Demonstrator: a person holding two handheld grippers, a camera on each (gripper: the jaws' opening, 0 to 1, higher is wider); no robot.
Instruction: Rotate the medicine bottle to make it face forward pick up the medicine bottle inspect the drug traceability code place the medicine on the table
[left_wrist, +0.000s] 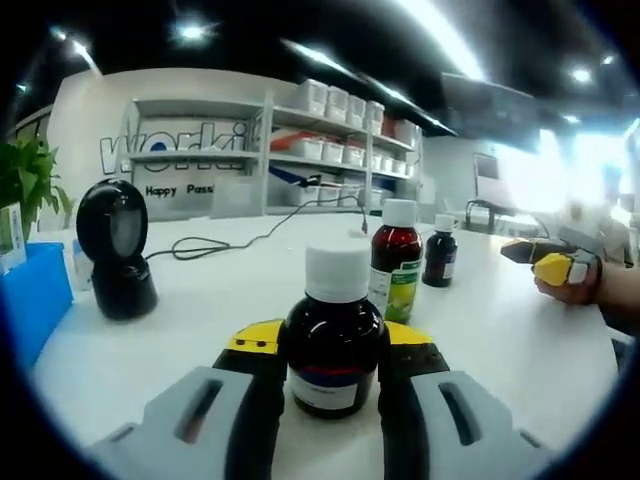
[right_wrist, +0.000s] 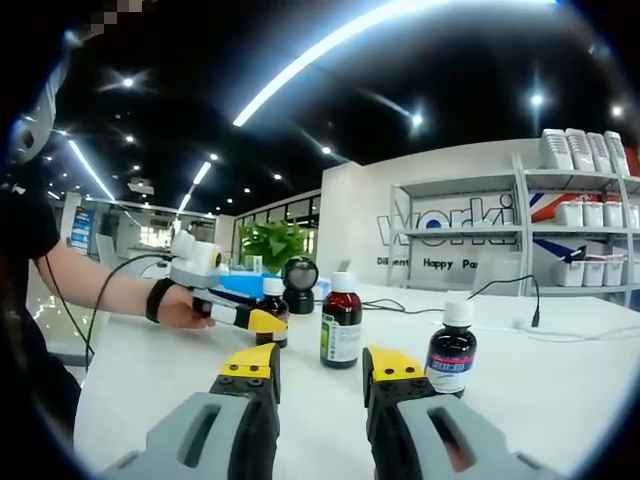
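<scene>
1. Medicine bottle (left_wrist: 334, 335): dark brown glass, white cap, standing upright on the white table (left_wrist: 220, 300). In the left gripper view it sits right between the left gripper's (left_wrist: 334, 365) two jaws, low and centre in the frame

2. Left gripper: jaws closed in on the bottle's body from both sides, yellow tips flanking its shoulders. Reads as a grip on the bottle; the bottle's base looks to be on the table

3. In the right gripper view the same bottle (right_wrist: 271, 311) shows with the left gripper (right_wrist: 262, 322) around it, a hand (right_wrist: 183, 307) with a black wrist strap behind it

4. Right gripper (right_wrist: 320, 372): jaws apart, nothing between them, hovering over the table well short of the bottles. In the left gripper view it shows at the far right edge (left_wrist: 549, 266), held in a hand

5. Two more bottles on the table: a taller red-brown bottle (left_wrist: 396, 258) with a green-and-white label just behind and right of the held one, and a small dark bottle (left_wrist: 440, 251) beyond that. Both upright, apart from each other

6. Black scanner (left_wrist: 113, 247) on a stand at left, cable (left_wrist: 250, 237) trailing across the table. Blue box (left_wrist: 30, 297) and a green plant (left_wrist: 28, 180) at the left edge

7. Background: white shelving (left_wrist: 330, 140) with white boxes along the wall
</scene>
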